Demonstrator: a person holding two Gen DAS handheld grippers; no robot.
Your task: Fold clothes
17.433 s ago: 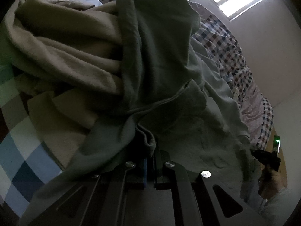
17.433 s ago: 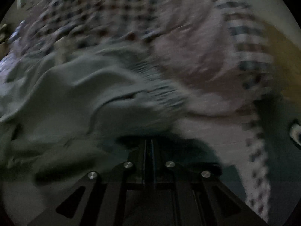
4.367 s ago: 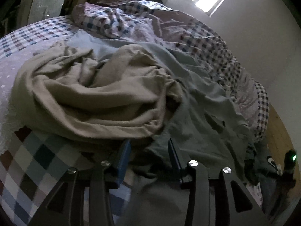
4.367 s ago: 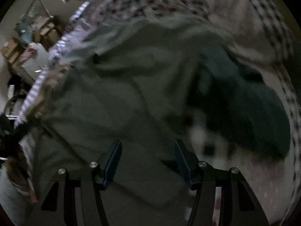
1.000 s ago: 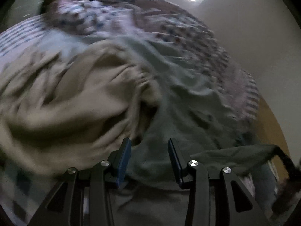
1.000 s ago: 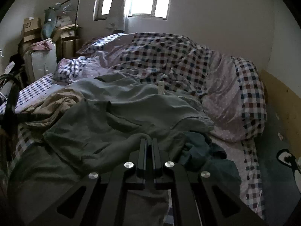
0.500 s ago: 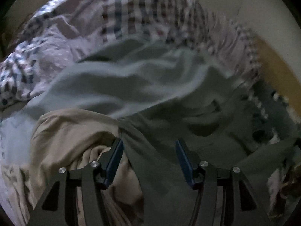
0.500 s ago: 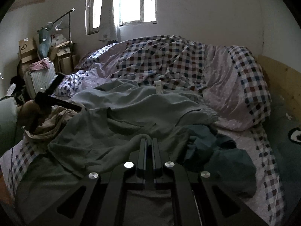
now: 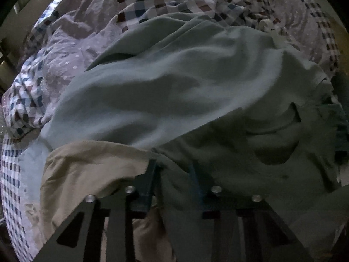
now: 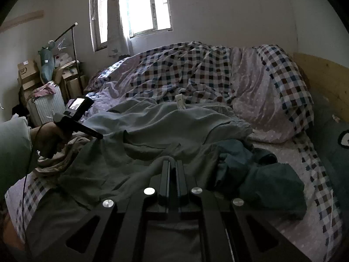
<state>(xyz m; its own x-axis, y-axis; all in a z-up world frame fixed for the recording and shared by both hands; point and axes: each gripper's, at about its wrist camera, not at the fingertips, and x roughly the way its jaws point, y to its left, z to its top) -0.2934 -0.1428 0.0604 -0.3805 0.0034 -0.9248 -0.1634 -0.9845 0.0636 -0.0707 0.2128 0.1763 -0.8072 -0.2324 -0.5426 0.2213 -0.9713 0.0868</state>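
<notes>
In the right wrist view, the right gripper (image 10: pixel 172 163) has its jaws pressed together on a raised fold of the dark green garment (image 10: pixel 104 163), which spreads across the near part of the bed (image 10: pixel 290 152). Just right of that gripper lies a crumpled teal garment (image 10: pixel 268 185) on the dotted sheet.

At the left edge, a hand (image 10: pixel 49 139) in a pale sleeve (image 10: pixel 13 144) grips the left gripper (image 10: pixel 99 135), angled down with its tip at the far left edge of the dark green garment, beside a beige garment (image 10: pixel 65 150) bunched at the bed's near left side. The left wrist view shows the left gripper (image 9: pixel 174 170) with jaws narrow and closing, a ridge of the dark green garment (image 9: pixel 250 152) between the blue pads (image 9: pixel 151 174); whether the pads already press the cloth cannot be told. The beige garment (image 9: pixel 87 170) touches the left finger from the outside.

Behind the dark green garment a light grey-green garment (image 10: pixel 157 120) lies rumpled across mid-bed, overlapping its far edge. Beyond that a checked duvet (image 10: pixel 185 69) is heaped against the back wall.

In the far left corner stand a white ribbed bin (image 10: pixel 44 107), cardboard boxes (image 10: pixel 27 74) and a slanted clothes rail (image 10: pixel 69 32). A window (image 10: pixel 135 6) with a hanging curtain lights the room from behind the bed.
</notes>
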